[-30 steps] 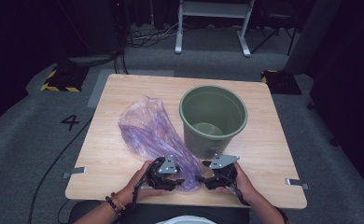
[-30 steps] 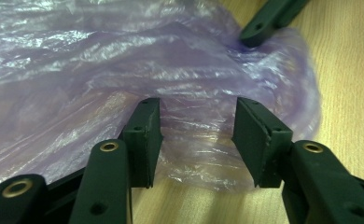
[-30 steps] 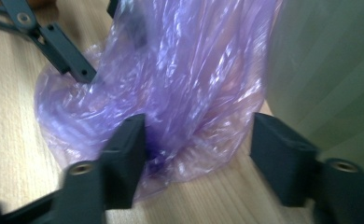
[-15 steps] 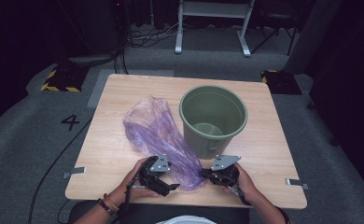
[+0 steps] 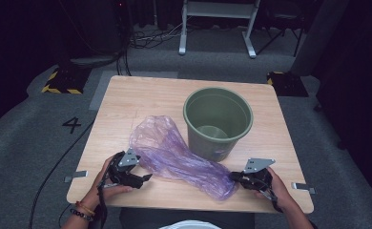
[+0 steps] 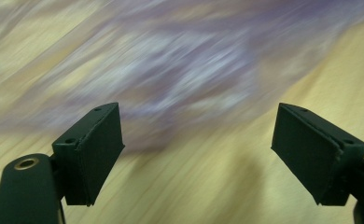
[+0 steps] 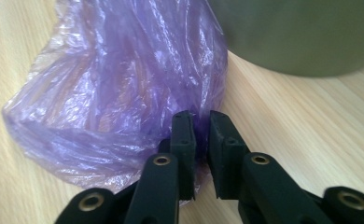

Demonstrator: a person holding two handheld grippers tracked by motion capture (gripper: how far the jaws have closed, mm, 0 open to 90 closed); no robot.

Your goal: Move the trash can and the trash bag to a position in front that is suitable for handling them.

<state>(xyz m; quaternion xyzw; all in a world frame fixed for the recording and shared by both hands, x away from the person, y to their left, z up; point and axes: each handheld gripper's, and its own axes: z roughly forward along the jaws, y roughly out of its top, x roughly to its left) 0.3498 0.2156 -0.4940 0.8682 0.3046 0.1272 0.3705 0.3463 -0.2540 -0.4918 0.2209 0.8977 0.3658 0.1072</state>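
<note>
One crumpled purple plastic bag (image 5: 177, 160) lies across the near half of a wooden table (image 5: 141, 98), stretched from the middle toward the person's right, its far side resting against one green bucket (image 5: 217, 121) that stands upright and looks empty. The right gripper (image 5: 235, 177) is clamped on the bag's near-right end; in the right gripper view a fold of purple film (image 7: 124, 88) is pinched between the nearly closed jaws, with the bucket wall (image 7: 301, 37) just behind. The left gripper (image 5: 143, 179) sits at the bag's near-left edge with its jaws spread wide and nothing between them; its own view is blurred, the bag (image 6: 171, 70) just beyond the jaws.

The likely step is opening the bag's mouth. To do it well, the left gripper should catch a single layer of film near the right's hold, not both layers, then pull gently apart without tearing

Count: one bag, one bucket, two grippers
</note>
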